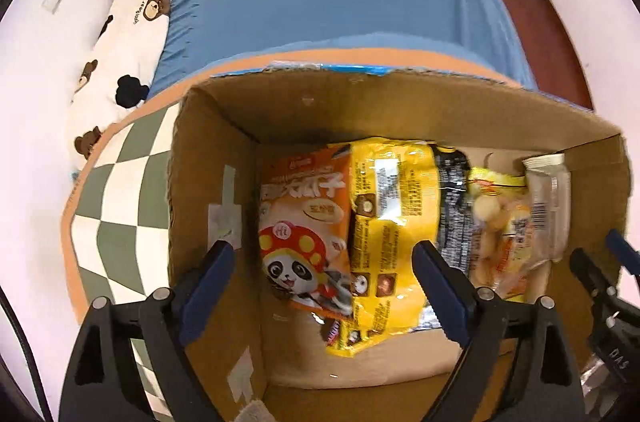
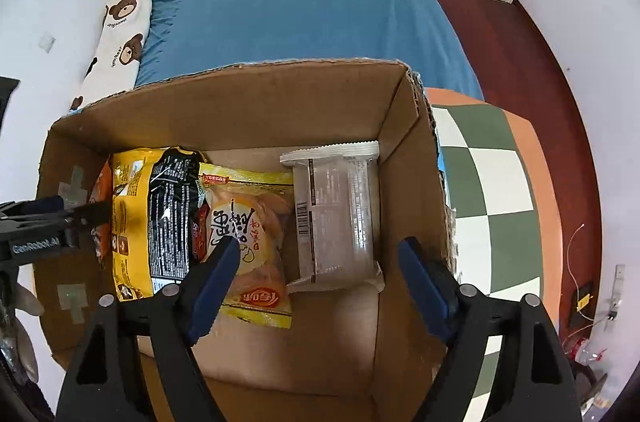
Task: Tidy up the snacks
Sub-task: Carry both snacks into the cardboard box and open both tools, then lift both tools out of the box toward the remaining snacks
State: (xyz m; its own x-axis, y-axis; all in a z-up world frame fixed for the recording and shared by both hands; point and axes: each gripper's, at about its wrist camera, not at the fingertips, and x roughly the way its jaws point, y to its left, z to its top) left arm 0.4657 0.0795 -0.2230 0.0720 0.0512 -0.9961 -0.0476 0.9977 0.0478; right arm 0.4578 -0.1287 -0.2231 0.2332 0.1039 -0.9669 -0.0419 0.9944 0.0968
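Both the left gripper (image 1: pixel 324 286) and right gripper (image 2: pixel 320 282) hang spread and empty over the brown cardboard box (image 2: pixel 240 102) at frame centre, where the slick yellow snack bag (image 1: pixel 384 222) could slip or get crushed.

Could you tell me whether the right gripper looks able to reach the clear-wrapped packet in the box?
Probably yes: the right gripper is open above the clear-wrapped packet, which lies uncovered at the row's right end.
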